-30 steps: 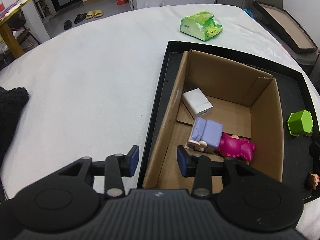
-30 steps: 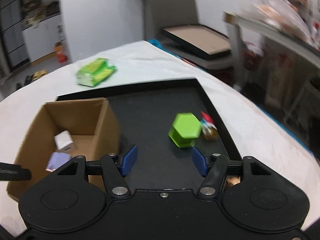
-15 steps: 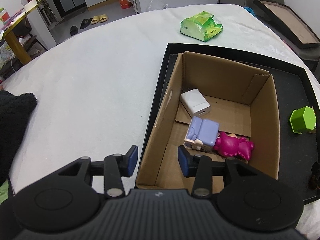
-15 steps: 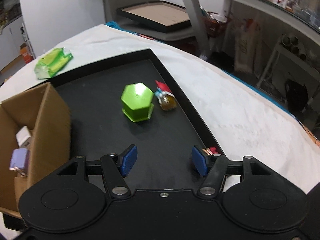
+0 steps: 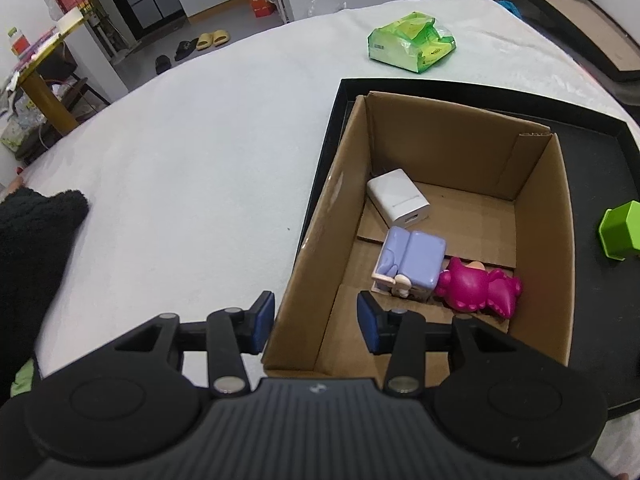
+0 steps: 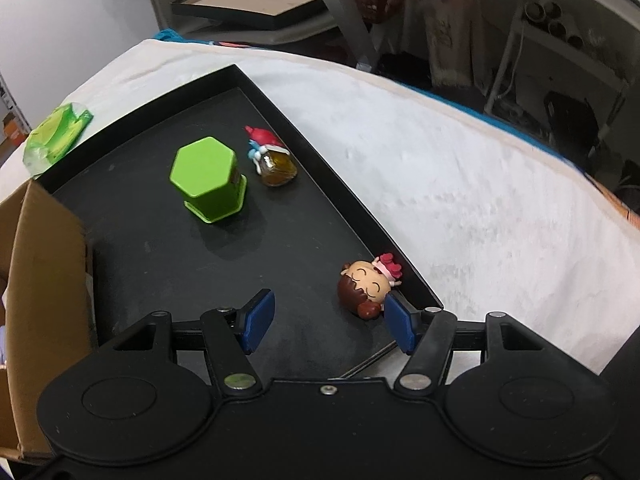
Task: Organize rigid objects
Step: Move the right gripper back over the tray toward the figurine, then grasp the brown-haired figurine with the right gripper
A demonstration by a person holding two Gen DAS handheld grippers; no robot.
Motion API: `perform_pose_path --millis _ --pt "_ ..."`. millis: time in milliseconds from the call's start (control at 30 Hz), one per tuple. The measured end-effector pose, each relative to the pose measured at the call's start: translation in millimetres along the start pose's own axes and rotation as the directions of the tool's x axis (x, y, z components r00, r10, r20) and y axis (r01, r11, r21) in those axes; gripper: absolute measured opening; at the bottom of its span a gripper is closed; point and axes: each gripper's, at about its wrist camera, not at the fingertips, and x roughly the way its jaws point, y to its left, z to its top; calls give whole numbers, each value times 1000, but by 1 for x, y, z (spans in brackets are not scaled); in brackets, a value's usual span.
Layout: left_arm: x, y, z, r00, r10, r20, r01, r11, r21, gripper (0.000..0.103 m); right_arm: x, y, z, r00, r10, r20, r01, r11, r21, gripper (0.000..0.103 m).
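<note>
An open cardboard box [image 5: 540, 220] stands in the left part of a black tray [image 6: 160, 272]. It holds a white charger block [image 5: 398, 202], a lilac toy [image 5: 416, 262] and a magenta figure [image 5: 476, 286]. My left gripper [image 5: 315, 325] hovers over the box's near left corner, its jaws opening; the box wall shows between them, untouched. On the tray lie a green hexagonal container [image 6: 208, 172], a small red-capped jar figure [image 6: 272, 156] and a brown-haired doll figure [image 6: 366, 284]. My right gripper [image 6: 329, 322] is open, the doll just beyond its right fingertip.
A green plastic packet [image 5: 412, 42] lies on the white cloth beyond the tray. A dark fuzzy sleeve [image 5: 36, 248] is at the left. The tray's raised rim [image 6: 360, 220] runs close to the doll. Framed boards [image 6: 256, 4] and shelves stand past the table's far edge.
The right gripper swung right and sank toward the tray's near right corner, bringing the doll into view. The left gripper drew back slightly over the box corner and its jaws widened a little.
</note>
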Motion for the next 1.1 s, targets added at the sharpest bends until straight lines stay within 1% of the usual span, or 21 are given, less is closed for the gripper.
perform_pose_path --millis 67,233,433,467,500,567,600,700,767,900,1000,1100 --pt "0 -4 0 1000 15 3 -15 1000 6 49 6 -3 1 1000 2 -18 -2 1000 23 60" --pt "3 -12 1 999 48 8 -48 999 21 53 22 -9 4 999 -9 -53 12 998 62 60" --pt "7 -18 4 997 74 7 -74 997 31 54 34 -12 8 998 -16 -68 22 996 87 60" --pt "8 -19 4 997 77 8 -77 996 32 54 36 -12 8 998 -21 -66 27 996 86 56" --pt "8 -20 4 997 81 8 -81 996 34 54 37 -11 8 998 -22 -65 27 996 83 49" --pt "9 -22 4 996 86 8 -86 996 39 55 39 -12 8 998 -19 -57 24 996 81 39" --pt "10 -23 4 996 86 9 -86 996 39 56 38 -12 8 999 -18 -47 22 996 83 39" --pt "10 -22 5 997 82 8 -82 996 36 56 36 -14 8 999 12 -34 -8 995 101 38" --pt "9 -21 5 997 73 8 -74 997 30 56 32 -12 9 999 48 -12 -47 994 96 38" --pt "8 -17 5 999 52 9 -52 998 21 56 19 -1 10 996 85 39 -87 995 47 38" --pt "6 -13 5 999 36 12 -36 999 14 56 11 8 12 989 138 50 -139 990 19 38" --pt "4 -9 4 1000 21 13 -21 1000 4 56 0 17 12 984 167 66 -166 986 -24 38"
